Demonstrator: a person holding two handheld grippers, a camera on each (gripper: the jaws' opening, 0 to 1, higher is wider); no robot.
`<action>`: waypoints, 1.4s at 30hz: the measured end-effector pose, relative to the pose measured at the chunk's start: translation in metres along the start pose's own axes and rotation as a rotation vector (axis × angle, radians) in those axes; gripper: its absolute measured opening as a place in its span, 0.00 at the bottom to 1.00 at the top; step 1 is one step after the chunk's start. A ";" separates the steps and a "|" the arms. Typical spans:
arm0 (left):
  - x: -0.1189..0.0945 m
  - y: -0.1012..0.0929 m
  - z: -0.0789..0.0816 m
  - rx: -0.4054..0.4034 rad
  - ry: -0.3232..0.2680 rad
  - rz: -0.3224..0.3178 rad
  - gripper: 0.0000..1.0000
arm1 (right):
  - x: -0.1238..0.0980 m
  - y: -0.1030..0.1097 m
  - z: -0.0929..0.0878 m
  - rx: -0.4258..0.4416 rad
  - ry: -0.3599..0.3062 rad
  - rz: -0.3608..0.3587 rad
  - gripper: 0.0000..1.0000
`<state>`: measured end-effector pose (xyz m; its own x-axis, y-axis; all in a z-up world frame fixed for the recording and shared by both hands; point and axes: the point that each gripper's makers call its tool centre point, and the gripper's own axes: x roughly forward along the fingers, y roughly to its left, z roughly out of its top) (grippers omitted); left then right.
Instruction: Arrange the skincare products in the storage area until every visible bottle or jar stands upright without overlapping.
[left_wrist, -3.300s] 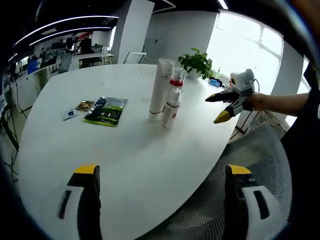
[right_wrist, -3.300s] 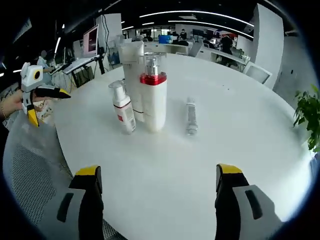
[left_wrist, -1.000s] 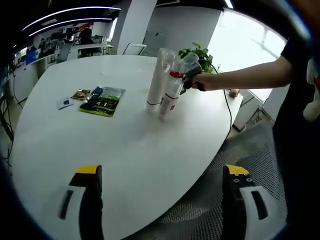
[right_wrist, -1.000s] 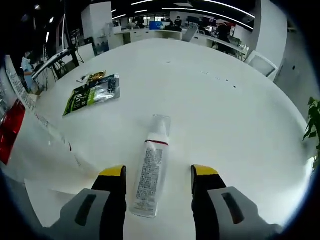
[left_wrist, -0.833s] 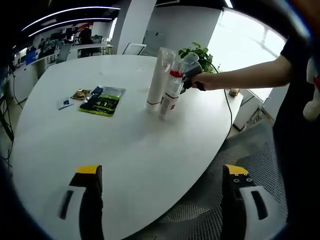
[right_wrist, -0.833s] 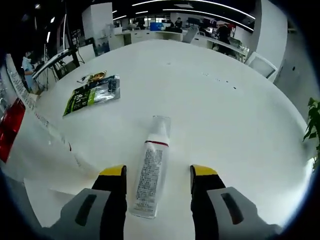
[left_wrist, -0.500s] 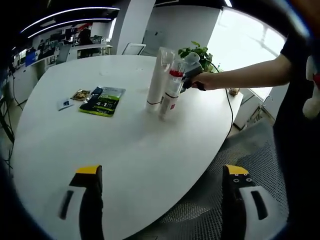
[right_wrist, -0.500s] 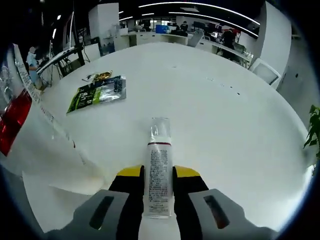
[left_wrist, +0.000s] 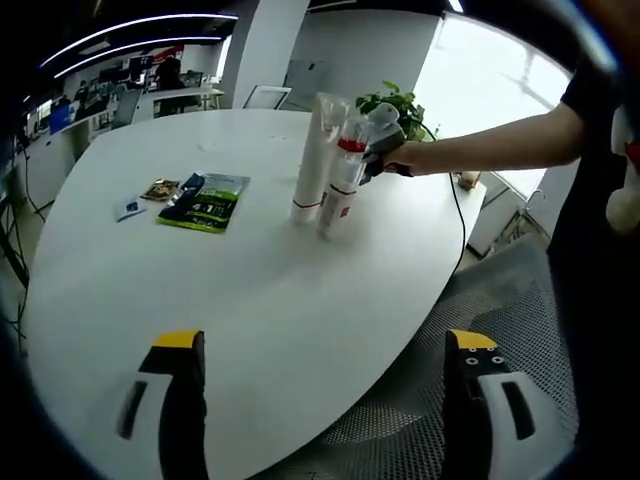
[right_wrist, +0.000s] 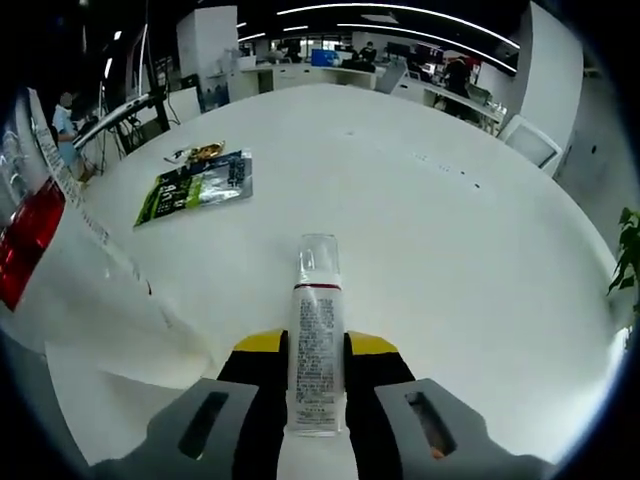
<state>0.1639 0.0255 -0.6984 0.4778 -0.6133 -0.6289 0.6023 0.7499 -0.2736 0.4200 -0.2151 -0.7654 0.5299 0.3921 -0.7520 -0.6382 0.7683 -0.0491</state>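
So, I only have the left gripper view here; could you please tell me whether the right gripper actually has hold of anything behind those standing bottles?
Observer: Yes. In the right gripper view the right gripper is shut on a small clear-capped bottle lying on the white table.
Operator: Thank you. Which way does that bottle point?
Observer: Its clear cap points away from the jaws, its base towards the camera.
Operator: And how close is it to the others?
Observer: A red-banded bottle looms large at that view's left edge, right beside the gripper.
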 end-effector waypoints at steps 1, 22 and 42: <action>0.000 0.000 0.000 0.000 0.000 0.000 0.92 | -0.001 0.001 0.001 0.004 -0.005 0.000 0.21; 0.000 -0.003 0.012 -0.023 -0.038 -0.003 0.90 | -0.026 0.004 -0.005 0.169 -0.133 0.011 0.20; 0.001 -0.022 0.031 0.051 -0.039 -0.047 0.90 | -0.075 0.021 -0.038 0.256 -0.208 -0.001 0.20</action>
<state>0.1713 0.0002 -0.6704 0.4718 -0.6575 -0.5874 0.6564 0.7068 -0.2639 0.3454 -0.2480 -0.7347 0.6498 0.4661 -0.6004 -0.4904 0.8606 0.1374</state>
